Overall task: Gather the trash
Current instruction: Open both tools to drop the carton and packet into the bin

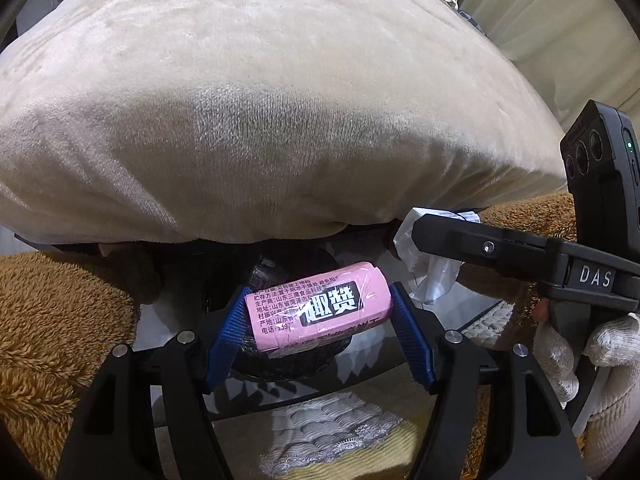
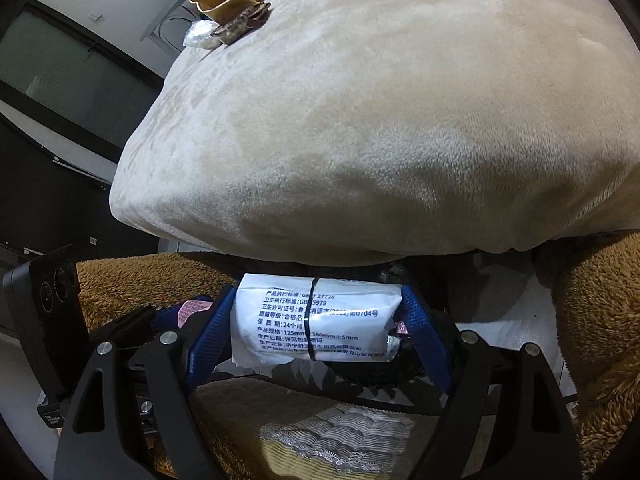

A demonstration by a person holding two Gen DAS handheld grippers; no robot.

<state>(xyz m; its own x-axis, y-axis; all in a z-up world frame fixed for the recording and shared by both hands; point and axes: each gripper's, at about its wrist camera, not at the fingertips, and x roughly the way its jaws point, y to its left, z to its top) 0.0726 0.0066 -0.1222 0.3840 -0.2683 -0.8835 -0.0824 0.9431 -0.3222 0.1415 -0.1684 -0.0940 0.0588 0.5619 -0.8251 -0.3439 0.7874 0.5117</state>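
left gripper (image 1: 318,312): jaws clenched on the pink wrapper (image 1: 320,310), blue pads pressing both ends; pointing steeply down
pink wrapper: rolled, black label with white characters, small print on the left part; held crosswise between the left jaws, over a dark round opening (image 1: 280,368) below — bin or bag, cannot tell which
right gripper (image 2: 318,320): jaws clenched on the white packet (image 2: 316,320), blue pads against both its short ends
white packet: soft plastic pack with printed text, a thin black band around its middle; held crosswise, above the same dark opening (image 2: 372,376); small crumpled foil bit at its right end
right gripper in left view: black finger (image 1: 480,246) comes in from the right, white plastic (image 1: 428,276) showing under it, just beside the pink wrapper
gloved hand (image 1: 572,352): white knit glove, lower right of left view, on the right gripper's handle
cushion (image 1: 260,120): big beige plush, fills the upper part of both views, its front edge overhanging just above both grippers
brown fleece cover (image 1: 52,320): shaggy, under the cushion, left and right sides
remaining trash (image 2: 232,16): gold wrapper, red piece, clear plastic, brown wrappers, clustered at the cushion's far edge; well apart from both grippers
quilted lace cloth (image 2: 336,436): bottom centre, below the jaws
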